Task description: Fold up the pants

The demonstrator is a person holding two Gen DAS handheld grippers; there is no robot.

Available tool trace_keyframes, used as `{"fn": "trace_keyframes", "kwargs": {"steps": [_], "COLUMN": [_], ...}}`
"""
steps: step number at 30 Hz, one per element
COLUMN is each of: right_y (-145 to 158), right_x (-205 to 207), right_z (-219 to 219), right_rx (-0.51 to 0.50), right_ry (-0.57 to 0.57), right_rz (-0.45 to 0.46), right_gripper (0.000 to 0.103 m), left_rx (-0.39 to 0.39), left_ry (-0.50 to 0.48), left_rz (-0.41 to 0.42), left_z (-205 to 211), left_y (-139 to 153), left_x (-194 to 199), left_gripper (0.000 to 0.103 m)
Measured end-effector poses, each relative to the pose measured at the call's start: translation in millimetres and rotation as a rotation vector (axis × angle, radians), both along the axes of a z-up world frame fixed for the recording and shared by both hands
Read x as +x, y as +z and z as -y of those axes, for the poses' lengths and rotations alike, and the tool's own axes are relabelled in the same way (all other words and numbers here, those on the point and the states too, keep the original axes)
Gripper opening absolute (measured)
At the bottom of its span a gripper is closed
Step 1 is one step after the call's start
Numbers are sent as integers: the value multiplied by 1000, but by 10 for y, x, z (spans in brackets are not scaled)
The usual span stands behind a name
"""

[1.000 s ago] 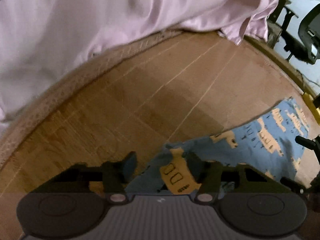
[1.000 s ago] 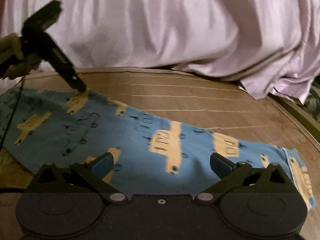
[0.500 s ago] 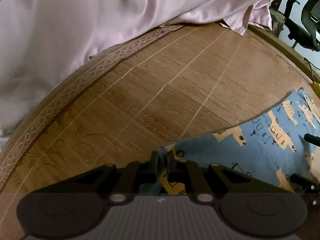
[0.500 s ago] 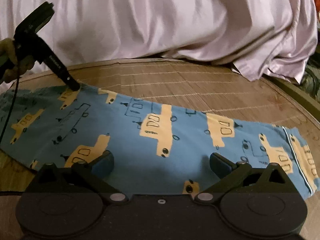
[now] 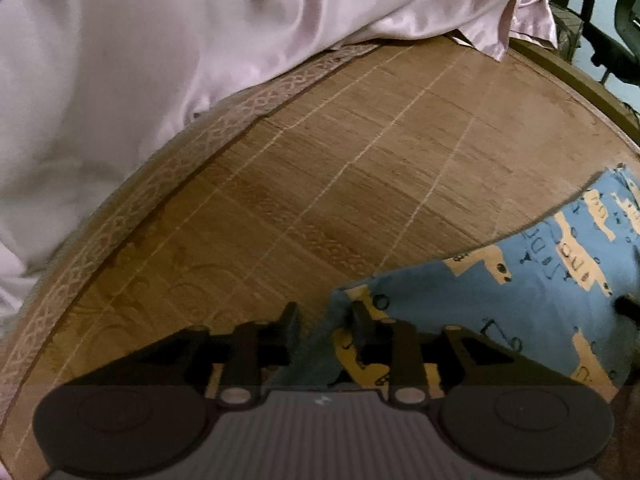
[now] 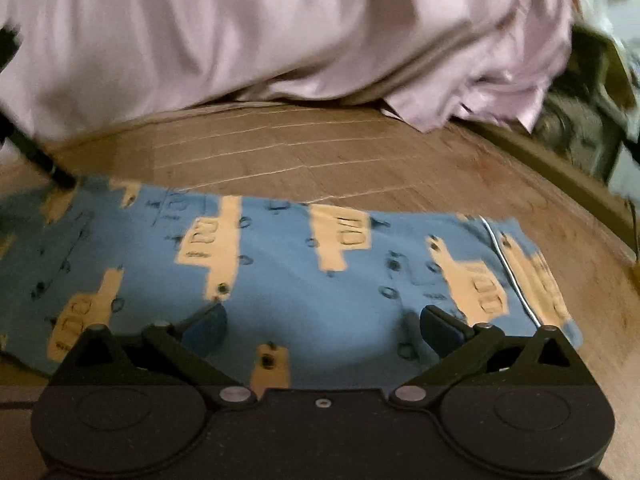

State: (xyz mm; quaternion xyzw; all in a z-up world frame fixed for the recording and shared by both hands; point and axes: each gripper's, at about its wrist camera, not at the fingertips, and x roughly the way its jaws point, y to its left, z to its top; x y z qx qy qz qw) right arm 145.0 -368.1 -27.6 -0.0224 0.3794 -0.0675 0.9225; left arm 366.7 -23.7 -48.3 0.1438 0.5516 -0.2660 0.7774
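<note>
Blue pants (image 6: 280, 264) printed with yellow vehicles lie flat on a bamboo mat (image 6: 320, 148), with a white-piped hem at the right. My right gripper (image 6: 324, 324) hovers low over their near edge, open wide with nothing between its fingers. In the left wrist view the pants (image 5: 520, 292) reach in from the right. Their corner lies between the fingers of my left gripper (image 5: 324, 316), which stand a little apart and do not pinch the cloth. The left gripper's tip (image 6: 60, 178) also shows at the pants' far left corner in the right wrist view.
A pink satin sheet (image 5: 160, 60) is bunched along the far side of the mat (image 5: 320, 184), also seen as the sheet (image 6: 280, 32) in the right view. A wooden bed edge (image 5: 580, 80) and an office chair (image 5: 628, 20) lie at the right.
My left gripper closed on the pants corner half a second ago and has since parted its fingers. The right gripper stayed open and shifted right along the pants.
</note>
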Motion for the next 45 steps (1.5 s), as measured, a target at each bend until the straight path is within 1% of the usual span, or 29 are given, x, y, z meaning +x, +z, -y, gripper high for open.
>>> {"fn": "trace_keyframes", "kwargs": {"steps": [1, 3, 4, 5, 7, 8, 9, 10, 12, 13, 16, 19, 21, 23, 24, 27, 30, 33, 35, 37, 39, 40, 41, 42, 43, 44, 45], "right_y": [16, 96, 147, 181, 233, 243, 247, 247, 231, 220, 253, 308, 321, 305, 291, 266, 247, 198, 191, 204, 211, 217, 225, 233, 240, 243, 240], "right_x": [0, -42, -61, -71, -91, -101, -107, -115, -129, -138, -262, -405, -450, -446, -438, -453, -509, -537, -524, -517, -518, -529, -544, -566, -582, -590, -592], "right_z": [69, 222, 302, 363, 480, 523, 556, 584, 637, 647, 743, 846, 942, 1048, 1114, 1290, 1370, 1413, 1400, 1351, 1339, 1346, 1358, 1380, 1400, 1409, 1414], "right_rx": [6, 47, 73, 91, 112, 113, 113, 114, 107, 104, 105, 82, 59, 64, 79, 127, 127, 168, 177, 162, 153, 157, 166, 182, 198, 207, 215], "right_ry": [-37, -87, -117, -142, -205, -235, -257, -278, -328, -354, -438, -498, -535, -569, -585, -573, -575, -582, -569, -546, -528, -524, -523, -522, -522, -522, -521], "right_rz": [1, 56, 85, 103, 127, 127, 126, 121, 101, 98, 137, 182, 194, 181, 170, 158, 144, 126, 120, 112, 102, 96, 97, 101, 103, 103, 101], "right_gripper": [102, 102, 102, 102, 102, 102, 102, 102, 102, 102, 102, 102, 102, 102, 102, 102, 102, 102, 98, 93, 88, 83, 77, 75, 69, 65, 63], "left_rx": [8, 12, 5, -7, -51, -75, -101, -116, -137, -144, -152, -121, -110, -118, -135, -211, -218, -266, -296, -321, -326, -331, -334, -336, -337, -334, -331], "left_ry": [4, 13, 22, 32, 43, 31, 2, -28, -103, -142, -298, -488, -600, -663, -681, -687, -677, -635, -621, -615, -621, -625, -629, -641, -653, -663, -674], "left_rz": [6, 27, 38, 49, 76, 91, 116, 138, 168, 167, 122, 56, 34, 23, 17, 12, -21, -29, -51, -99, -147, -163, -173, -182, -185, -185, -182], "left_z": [2, 0, -1, 2, 50, 99, 192, 286, 579, 733, 1329, 1976, 2380, 2681, 2835, 3216, 3517, 3652, 3722, 3788, 3841, 3854, 3860, 3859, 3857, 3859, 3857], "left_y": [15, 79, 121, 165, 279, 331, 391, 429, 480, 484, 451, 410, 396, 375, 364, 303, 201, 134, 93, 44, 6, -18, -37, -57, -66, -75, -84], "left_x": [-1, -1, -2, -5, -25, -39, -62, -85, -127, -144, -217, -316, -402, -479, -509, -579, -583, -561, -529, -498, -487, -494, -503, -513, -525, -533, -544], "left_gripper": [45, 49, 56, 60, 79, 83, 91, 95, 98, 99, 99, 99, 99, 99, 99, 99, 99, 99, 99, 92, 87, 83, 81, 76, 70, 67, 61]}}
